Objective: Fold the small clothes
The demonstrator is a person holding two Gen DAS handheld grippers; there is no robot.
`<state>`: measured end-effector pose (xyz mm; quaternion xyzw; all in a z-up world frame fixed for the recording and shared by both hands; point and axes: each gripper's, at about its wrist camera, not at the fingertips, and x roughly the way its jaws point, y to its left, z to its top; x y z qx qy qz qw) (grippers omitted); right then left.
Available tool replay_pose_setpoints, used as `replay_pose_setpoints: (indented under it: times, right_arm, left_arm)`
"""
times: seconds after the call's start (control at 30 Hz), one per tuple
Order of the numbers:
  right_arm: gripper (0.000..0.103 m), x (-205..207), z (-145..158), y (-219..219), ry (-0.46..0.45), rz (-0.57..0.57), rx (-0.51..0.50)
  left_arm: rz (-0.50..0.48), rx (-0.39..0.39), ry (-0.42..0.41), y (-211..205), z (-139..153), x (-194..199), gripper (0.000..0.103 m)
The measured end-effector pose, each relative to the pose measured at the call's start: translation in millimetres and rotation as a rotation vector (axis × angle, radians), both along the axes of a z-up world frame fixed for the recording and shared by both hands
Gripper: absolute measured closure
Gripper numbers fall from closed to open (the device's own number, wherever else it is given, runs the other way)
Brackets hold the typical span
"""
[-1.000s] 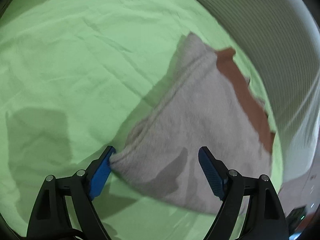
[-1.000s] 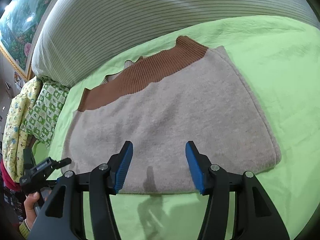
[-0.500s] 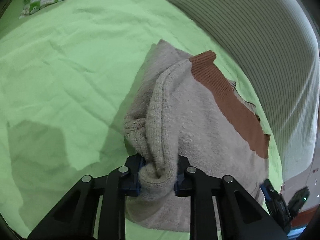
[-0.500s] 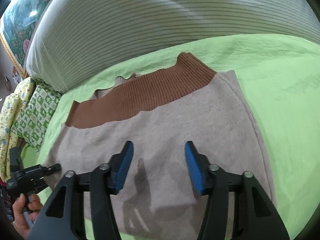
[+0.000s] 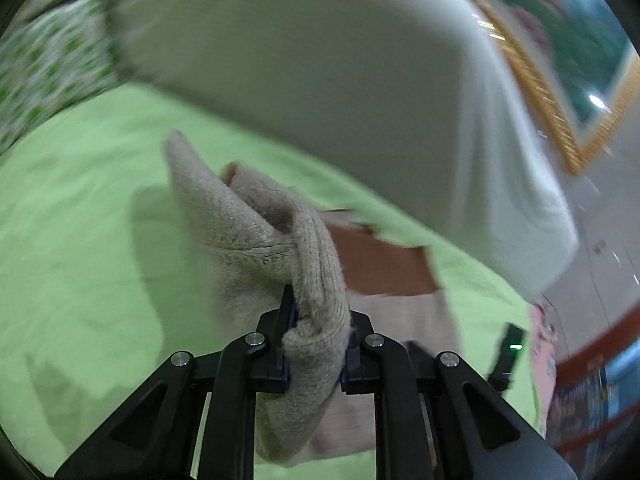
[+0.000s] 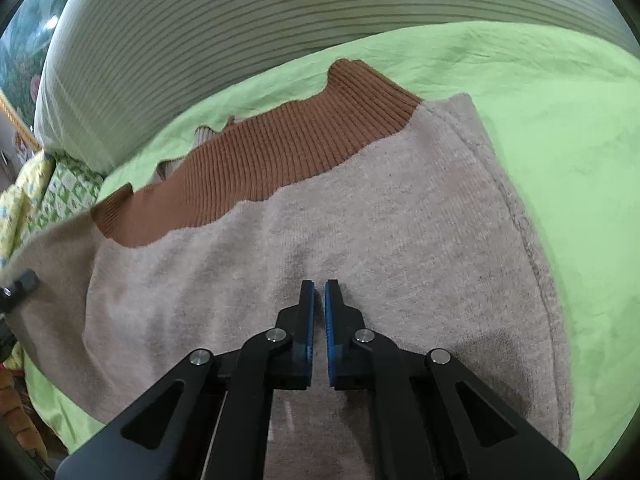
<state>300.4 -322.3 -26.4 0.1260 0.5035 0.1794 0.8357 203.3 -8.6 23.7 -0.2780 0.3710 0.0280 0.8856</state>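
A small beige knit sweater (image 6: 400, 216) with a brown ribbed band (image 6: 256, 160) lies on the green bedsheet (image 6: 560, 92). My left gripper (image 5: 316, 320) is shut on a bunched corner of the sweater (image 5: 256, 224) and holds it lifted off the sheet; the brown band (image 5: 380, 268) shows beyond it. My right gripper (image 6: 319, 292) is shut, its blue pads nearly touching, with its tips over the flat middle of the sweater; I cannot tell whether it pinches any fabric.
A striped white bolster (image 6: 240, 32) runs along the far side of the bed. Green patterned pillows (image 6: 60, 192) lie at the left. A gold-framed picture (image 5: 560, 80) hangs on the wall. The other gripper's tip (image 6: 16, 284) shows at the left edge.
My left gripper has raised the gripped sweater corner higher and swung toward the bolster. My right gripper has closed from wide open and moved forward over the sweater.
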Motion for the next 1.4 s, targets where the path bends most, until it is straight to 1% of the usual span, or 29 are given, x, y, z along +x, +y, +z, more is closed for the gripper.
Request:
replay_pose_setpoints:
  times: [0.07, 0.1, 0.2, 0.3, 0.37, 0.4, 0.47, 0.5, 0.53, 0.57, 0.6, 0.63, 0.67, 0.7, 0.77, 0.8, 0.87, 0.9, 0.93, 0.97, 1.03, 1.1, 1.23, 1.3, 1.33, 1.37, 1.4]
  right_arm:
    - [0.097, -1, 4, -10, 0.003, -0.026, 0.055]
    - [0.097, -2, 5, -16, 0.005, -0.037, 0.083]
    - [0.097, -3, 7, -39, 0.011, -0.099, 0.143]
    - [0.097, -6, 6, -63, 0.021, -0.145, 0.204]
    - [0.097, -7, 2, -72, 0.037, -0.153, 0.248]
    - [0.097, -8, 1, -76, 0.045, -0.160, 0.263]
    - [0.097, -8, -1, -82, 0.054, -0.163, 0.280]
    - [0.097, -9, -1, -83, 0.059, -0.165, 0.288]
    - [0.097, -8, -2, -83, 0.065, -0.168, 0.297]
    - [0.097, -7, -2, -82, 0.070, -0.171, 0.305]
    - [0.097, -6, -2, -82, 0.077, -0.170, 0.311]
    - [0.097, -4, -2, -80, 0.085, -0.167, 0.316]
    - [0.097, -3, -2, -78, 0.091, -0.162, 0.320]
    - [0.096, -1, -1, -76, 0.097, -0.152, 0.328]
    - [0.096, 1, 2, -67, 0.095, -0.132, 0.330]
    - [0.093, 2, 5, -62, 0.091, -0.121, 0.329]
    - [0.072, 5, 10, -55, 0.088, -0.097, 0.324]
    - [0.047, 7, 13, -51, 0.081, -0.093, 0.322]
    - [0.036, 9, 16, -49, 0.064, -0.084, 0.329]
    - [0.035, 11, 18, -46, 0.054, -0.073, 0.329]
    - [0.035, 19, 21, -37, 0.058, -0.034, 0.317]
    - [0.035, 28, 20, -27, 0.082, 0.007, 0.309]
    - [0.035, 45, 9, -1, 0.149, 0.097, 0.253]
    - [0.035, 50, 2, 13, 0.196, 0.139, 0.217]
    - [0.035, 50, 2, 17, 0.195, 0.157, 0.209]
    - [0.035, 50, 3, 22, 0.189, 0.178, 0.210]
    - [0.037, 50, 6, 26, 0.179, 0.197, 0.204]
  left_arm:
    - [-0.091, 0.002, -0.044, -31, 16, 17, 0.088]
    - [-0.125, 0.002, -0.055, -44, 19, 23, 0.089]
    - [-0.256, 0.002, -0.061, -94, 17, 46, 0.089]
    - [-0.356, 0.030, -0.029, -135, -3, 59, 0.088]
    - [-0.413, 0.056, 0.029, -159, -29, 68, 0.087]
    - [-0.437, 0.068, 0.059, -166, -41, 70, 0.082]
    - [-0.474, 0.105, 0.122, -177, -62, 68, 0.077]
    - [-0.484, 0.115, 0.136, -178, -66, 65, 0.074]
    - [-0.492, 0.122, 0.141, -178, -67, 61, 0.067]
    - [-0.498, 0.126, 0.137, -175, -65, 53, 0.062]
    - [-0.499, 0.129, 0.129, -172, -61, 46, 0.055]
    - [-0.499, 0.138, 0.121, -170, -57, 36, 0.050]
    - [-0.488, 0.164, 0.118, -163, -52, 24, 0.046]
    - [-0.475, 0.183, 0.117, -161, -48, 19, 0.039]
    - [-0.442, 0.222, 0.113, -147, -42, -2, 0.033]
    - [-0.421, 0.244, 0.122, -143, -42, -10, 0.028]
    - [-0.379, 0.273, 0.147, -127, -46, -27, 0.026]
    - [-0.371, 0.280, 0.160, -123, -51, -31, 0.024]
    - [-0.358, 0.293, 0.184, -119, -56, -34, 0.024]
    - [-0.340, 0.305, 0.225, -115, -65, -36, 0.024]
    - [-0.317, 0.304, 0.251, -110, -75, -39, 0.024]
    - [-0.293, 0.329, 0.280, -110, -84, -36, 0.024]
    - [-0.282, 0.367, 0.337, -115, -106, -28, 0.024]
    - [-0.279, 0.379, 0.351, -115, -111, -25, 0.024]
    - [-0.269, 0.380, 0.353, -114, -111, -25, 0.024]
    - [-0.262, 0.365, 0.349, -112, -111, -25, 0.024]
    - [-0.260, 0.356, 0.346, -111, -110, -24, 0.026]
